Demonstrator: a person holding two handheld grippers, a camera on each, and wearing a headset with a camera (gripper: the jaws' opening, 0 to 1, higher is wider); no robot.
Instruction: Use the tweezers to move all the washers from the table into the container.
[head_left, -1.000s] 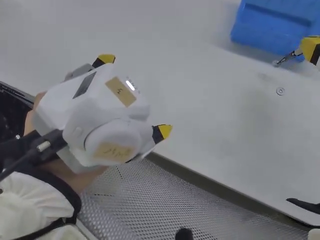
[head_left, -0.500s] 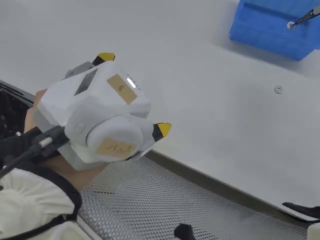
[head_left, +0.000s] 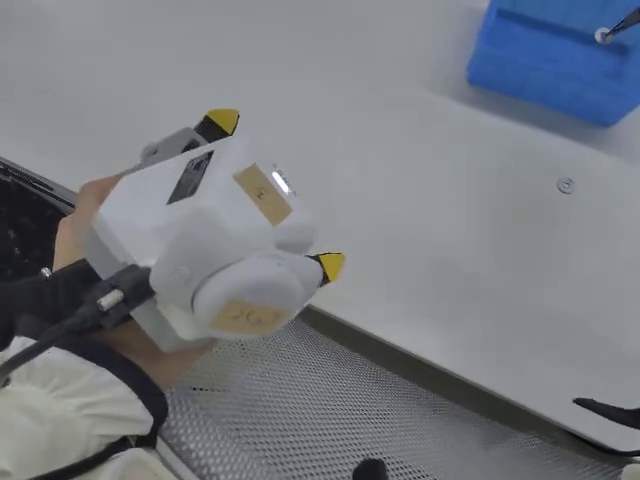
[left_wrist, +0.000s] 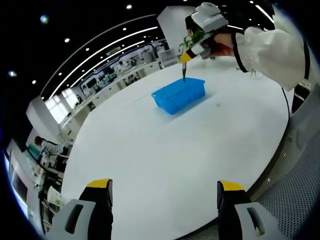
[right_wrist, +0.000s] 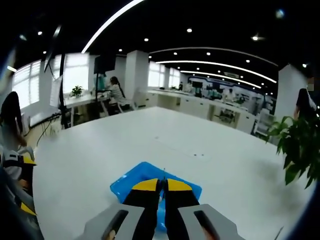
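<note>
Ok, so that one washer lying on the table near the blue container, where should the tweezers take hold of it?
Take the washer by its ring: it lies flat on the table, so probably come steeply from above with the tweezers, one tip in the hole, the other outside the rim. Lying flat, it offers little edge for a sideways pinch.

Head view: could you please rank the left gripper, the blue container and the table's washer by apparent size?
1. left gripper, inflated by nearness.
2. blue container, partly cropped.
3. washer, tiniest.

Container (head_left: 555, 60) far right on table (head_left: 400, 210); washer (head_left: 566, 186) before it, apart; tweezers (head_left: 618, 27) over container.
</note>
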